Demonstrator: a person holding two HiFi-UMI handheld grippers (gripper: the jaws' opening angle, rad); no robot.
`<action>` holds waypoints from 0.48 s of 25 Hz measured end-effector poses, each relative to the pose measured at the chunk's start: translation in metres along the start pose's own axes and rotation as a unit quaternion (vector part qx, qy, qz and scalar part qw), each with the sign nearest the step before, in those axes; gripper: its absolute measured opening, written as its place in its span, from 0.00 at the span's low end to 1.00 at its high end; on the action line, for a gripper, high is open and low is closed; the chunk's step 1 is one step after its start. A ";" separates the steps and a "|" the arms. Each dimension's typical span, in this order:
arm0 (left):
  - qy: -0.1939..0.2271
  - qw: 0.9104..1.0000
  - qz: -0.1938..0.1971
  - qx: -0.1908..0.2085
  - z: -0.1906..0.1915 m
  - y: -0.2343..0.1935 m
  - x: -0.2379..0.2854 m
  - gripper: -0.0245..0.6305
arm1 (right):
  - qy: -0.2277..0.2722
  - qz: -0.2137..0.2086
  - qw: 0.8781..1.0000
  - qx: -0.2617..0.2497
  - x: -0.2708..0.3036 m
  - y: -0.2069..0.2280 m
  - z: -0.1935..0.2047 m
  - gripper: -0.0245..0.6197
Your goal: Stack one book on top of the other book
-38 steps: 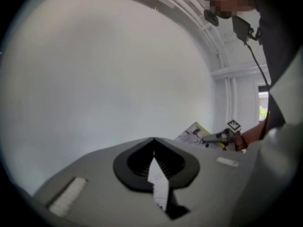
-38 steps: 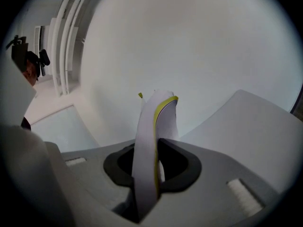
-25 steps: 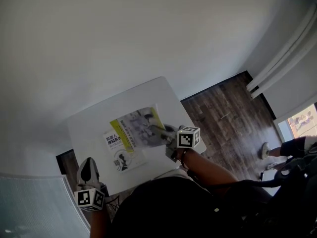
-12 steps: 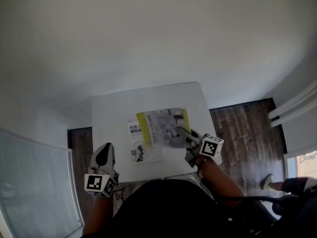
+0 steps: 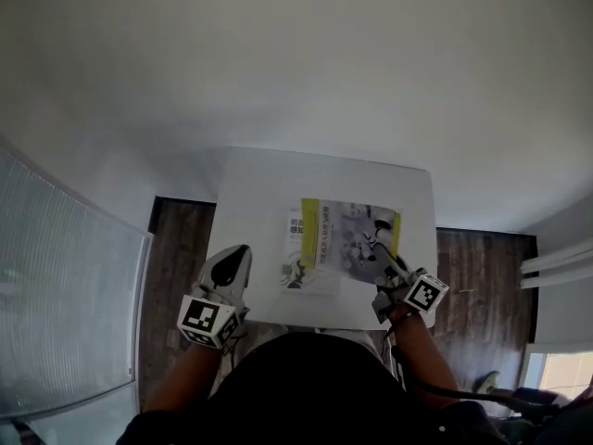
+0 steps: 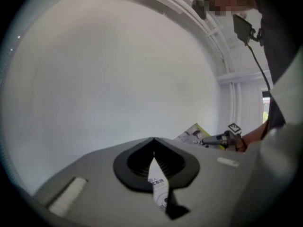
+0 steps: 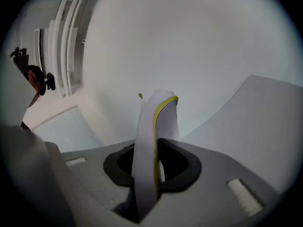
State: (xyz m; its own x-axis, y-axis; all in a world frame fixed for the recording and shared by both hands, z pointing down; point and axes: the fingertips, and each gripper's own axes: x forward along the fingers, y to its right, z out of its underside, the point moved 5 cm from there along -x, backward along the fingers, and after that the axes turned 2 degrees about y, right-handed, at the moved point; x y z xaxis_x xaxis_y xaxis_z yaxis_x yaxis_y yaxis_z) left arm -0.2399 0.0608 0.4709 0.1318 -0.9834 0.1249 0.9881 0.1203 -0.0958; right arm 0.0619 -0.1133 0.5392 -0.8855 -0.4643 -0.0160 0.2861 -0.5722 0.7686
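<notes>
The yellow-edged book (image 5: 345, 237) is clamped in the right tongs (image 5: 373, 242), overlapping the white book (image 5: 297, 269) beside them; the left tongs (image 5: 233, 258) are closed, empty.

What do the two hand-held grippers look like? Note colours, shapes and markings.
Both the left gripper and right gripper have grey bodies and black-lined jaws. Each carries a white cube with black square markers. The person wears a dark top.
</notes>
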 end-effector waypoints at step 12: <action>0.003 0.999 0.033 0.008 0.004 0.002 0.019 0.04 | 0.030 0.007 0.999 0.016 -0.002 0.007 0.007 0.17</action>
State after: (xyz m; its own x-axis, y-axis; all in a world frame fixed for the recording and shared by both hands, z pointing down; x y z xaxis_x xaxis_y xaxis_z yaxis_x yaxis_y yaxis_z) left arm -0.2355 0.0433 0.4774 0.1965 -0.9739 0.1138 0.9784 0.1871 -0.0883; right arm 0.0628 -0.1117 0.5492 -0.8574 -0.5128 -0.0437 0.2852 -0.5441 0.7891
